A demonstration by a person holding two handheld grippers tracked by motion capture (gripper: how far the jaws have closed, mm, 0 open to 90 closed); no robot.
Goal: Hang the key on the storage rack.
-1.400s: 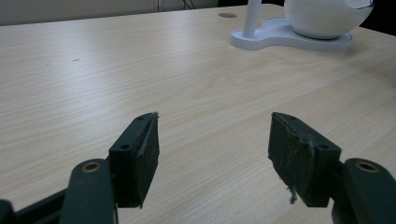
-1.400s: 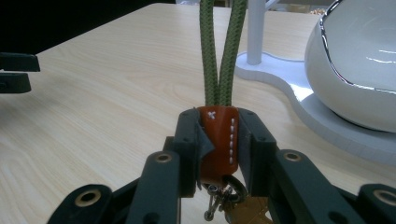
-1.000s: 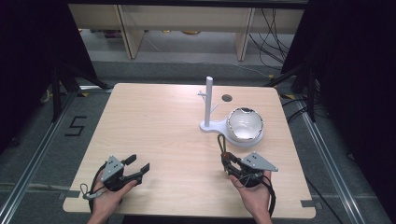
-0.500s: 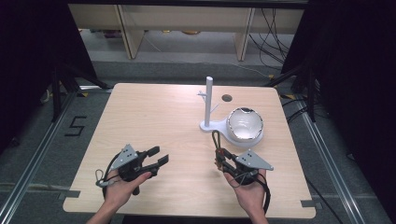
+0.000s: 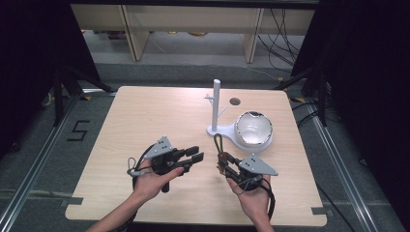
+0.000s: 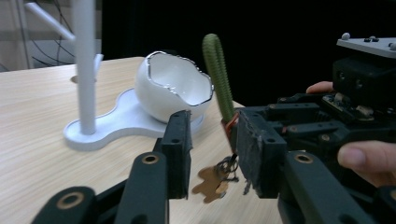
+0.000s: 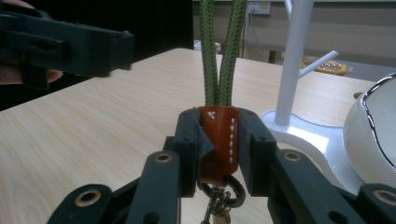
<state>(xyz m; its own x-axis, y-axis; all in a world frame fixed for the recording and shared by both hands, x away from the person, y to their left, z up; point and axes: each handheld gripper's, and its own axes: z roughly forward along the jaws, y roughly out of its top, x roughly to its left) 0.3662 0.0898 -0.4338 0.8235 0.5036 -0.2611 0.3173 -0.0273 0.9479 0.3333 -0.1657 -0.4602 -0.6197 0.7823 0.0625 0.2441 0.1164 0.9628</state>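
L tool (image 5: 192, 155) jaws closing, empty, R tool (image 5: 223, 162) clamped

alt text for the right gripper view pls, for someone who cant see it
The right gripper has its two black jaws shut on the red leather tab of a keychain, whose green rope loop stands straight up over a light wooden table. The left gripper reaches in at upper left; a white stand and white bowl sit at right.

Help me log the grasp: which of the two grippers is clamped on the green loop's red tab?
The right gripper: its jaws pinch the red tab of the loop. The left gripper holds nothing, its jaws just closing partway on air.
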